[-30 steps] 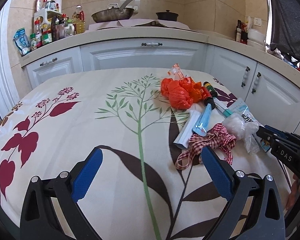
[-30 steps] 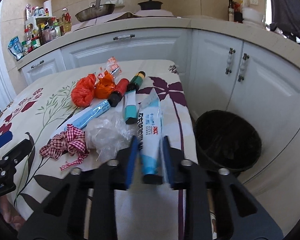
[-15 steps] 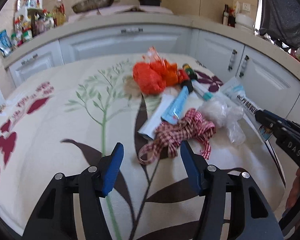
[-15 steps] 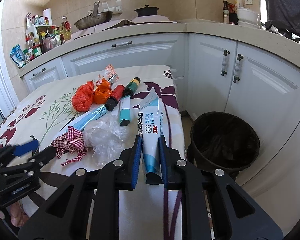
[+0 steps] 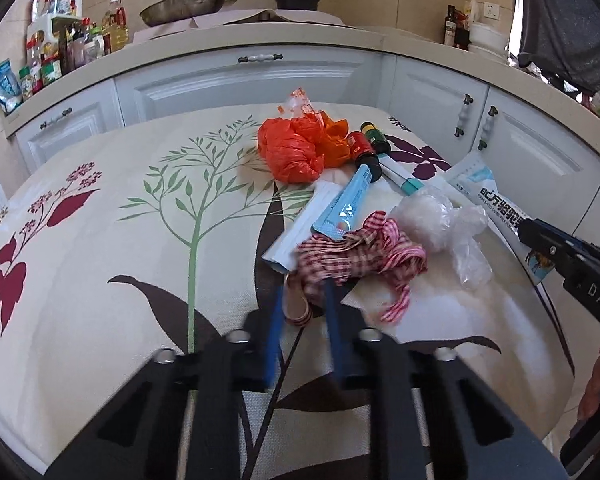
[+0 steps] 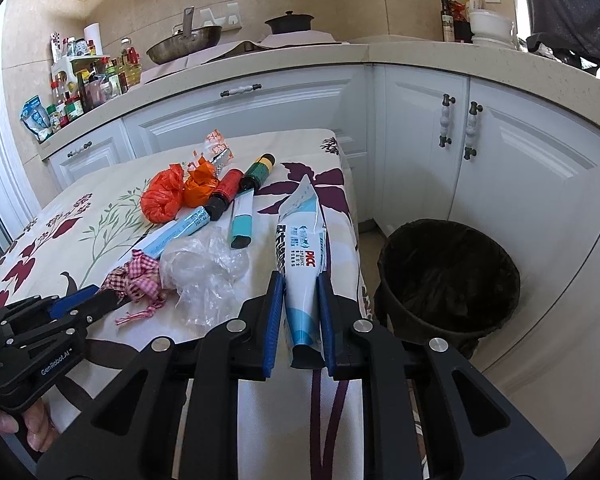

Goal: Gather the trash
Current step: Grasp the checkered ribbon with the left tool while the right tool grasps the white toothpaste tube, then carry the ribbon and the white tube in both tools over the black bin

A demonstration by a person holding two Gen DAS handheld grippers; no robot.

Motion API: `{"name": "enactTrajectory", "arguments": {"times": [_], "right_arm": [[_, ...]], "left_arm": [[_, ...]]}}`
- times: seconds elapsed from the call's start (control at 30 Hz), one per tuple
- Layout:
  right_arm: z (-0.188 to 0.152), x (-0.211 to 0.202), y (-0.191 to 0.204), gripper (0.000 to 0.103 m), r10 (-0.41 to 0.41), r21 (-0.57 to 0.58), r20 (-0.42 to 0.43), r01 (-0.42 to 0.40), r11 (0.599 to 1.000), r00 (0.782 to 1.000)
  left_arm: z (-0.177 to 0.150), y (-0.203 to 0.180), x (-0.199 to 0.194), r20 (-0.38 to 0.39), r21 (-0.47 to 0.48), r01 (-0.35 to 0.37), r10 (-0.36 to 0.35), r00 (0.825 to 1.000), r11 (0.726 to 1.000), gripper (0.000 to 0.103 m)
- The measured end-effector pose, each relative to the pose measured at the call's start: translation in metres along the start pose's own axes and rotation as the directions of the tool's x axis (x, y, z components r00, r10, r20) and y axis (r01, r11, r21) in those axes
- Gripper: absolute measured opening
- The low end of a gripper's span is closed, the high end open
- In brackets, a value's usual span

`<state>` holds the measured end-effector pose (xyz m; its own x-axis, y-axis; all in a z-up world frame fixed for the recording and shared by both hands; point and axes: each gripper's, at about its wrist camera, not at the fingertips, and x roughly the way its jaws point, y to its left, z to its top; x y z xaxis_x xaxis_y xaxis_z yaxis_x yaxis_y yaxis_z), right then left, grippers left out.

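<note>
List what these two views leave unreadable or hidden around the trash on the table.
- Left wrist view: the left gripper fingers are motion-blurred, so firm contact with the checked ribbon is unclear.
- Right wrist view: the tail of the toothpaste tube is hidden between the right gripper pads.
- Right wrist view: the trash bin is dark inside; contents unreadable.
- Both views: small print on the blue tube is too small.

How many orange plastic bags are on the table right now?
2. A larger orange bag lies on the table's far side, left of the small bottles; a smaller orange bag touches its right side. Others could be hidden beneath.
</note>
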<state>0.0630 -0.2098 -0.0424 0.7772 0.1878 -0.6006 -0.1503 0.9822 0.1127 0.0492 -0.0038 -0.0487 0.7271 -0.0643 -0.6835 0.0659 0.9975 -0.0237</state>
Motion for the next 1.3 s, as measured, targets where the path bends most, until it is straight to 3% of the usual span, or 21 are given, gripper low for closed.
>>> {"name": "enactTrajectory", "arguments": {"times": [0.17,0.87,1.3], "right_arm": [[-0.003,-0.003,-0.001,0.017,-0.003,-0.004,-0.002,0.003,1.000,1.000],[-0.002,-0.036,0.008,0.015,-0.033,-0.035,0.078,0.035,0.999,0.996],[0.007,-0.048,-0.012,0.015,-0.095,-0.009,0.120,0.097,0.995,0.988]], "left_arm": [[-0.003,-0.002,-0.004,0.009,0.010,0.015,-0.015,1.000,1.000,0.003],[0.010,0.004,-0.058,0.178,-0.016,0.056,-0.052,0.983,0.998,0.002],[0.037,-0.015,-0.070,0.245,0.021,0.085,-0.087,0.965,0.996,0.002]]}}
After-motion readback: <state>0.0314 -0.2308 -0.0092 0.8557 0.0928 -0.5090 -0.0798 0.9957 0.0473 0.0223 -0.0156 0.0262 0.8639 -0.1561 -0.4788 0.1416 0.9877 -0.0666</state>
